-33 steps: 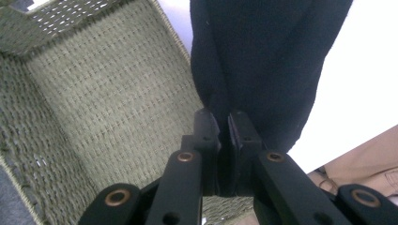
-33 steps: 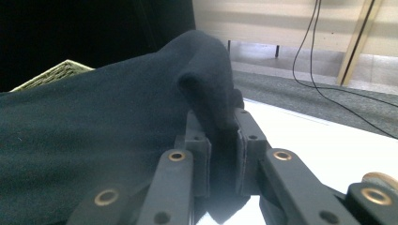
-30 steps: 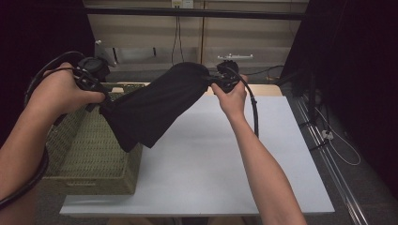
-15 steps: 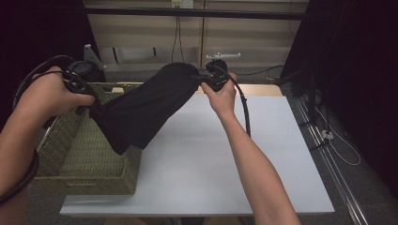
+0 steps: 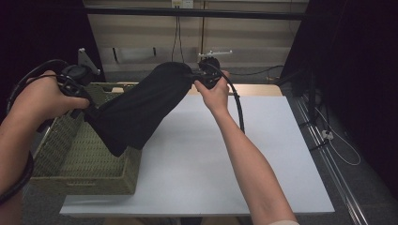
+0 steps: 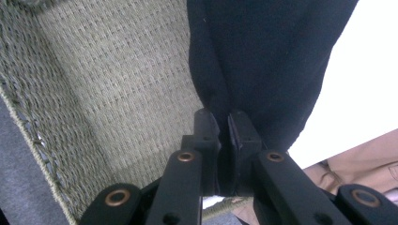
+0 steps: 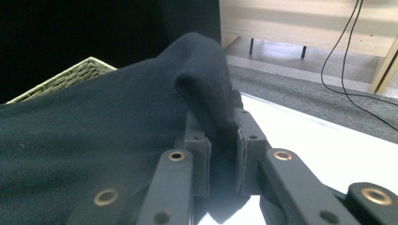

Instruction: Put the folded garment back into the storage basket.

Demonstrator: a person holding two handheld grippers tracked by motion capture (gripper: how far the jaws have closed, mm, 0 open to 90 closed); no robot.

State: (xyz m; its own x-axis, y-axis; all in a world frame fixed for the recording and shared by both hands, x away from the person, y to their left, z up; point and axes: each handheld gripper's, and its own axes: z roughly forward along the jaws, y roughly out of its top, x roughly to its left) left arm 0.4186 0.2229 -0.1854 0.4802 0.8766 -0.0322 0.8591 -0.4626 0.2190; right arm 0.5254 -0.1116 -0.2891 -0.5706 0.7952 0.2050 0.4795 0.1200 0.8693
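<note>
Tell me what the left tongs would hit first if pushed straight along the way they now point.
Beyond the black cloth already pinched in the left tongs, probably the woven basket: its floor fills the line ahead, though how far off it lies is unclear.

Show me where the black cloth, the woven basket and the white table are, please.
black cloth (image 5: 141,105), high view, middle of the hanging fabric.
woven basket (image 5: 80,178), high view, near wall.
white table (image 5: 206,164), high view, bare top.

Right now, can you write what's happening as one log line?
left gripper: shut on black cloth | right gripper: shut on black cloth | cloth: held up, hanging over wicker basket edge
</note>
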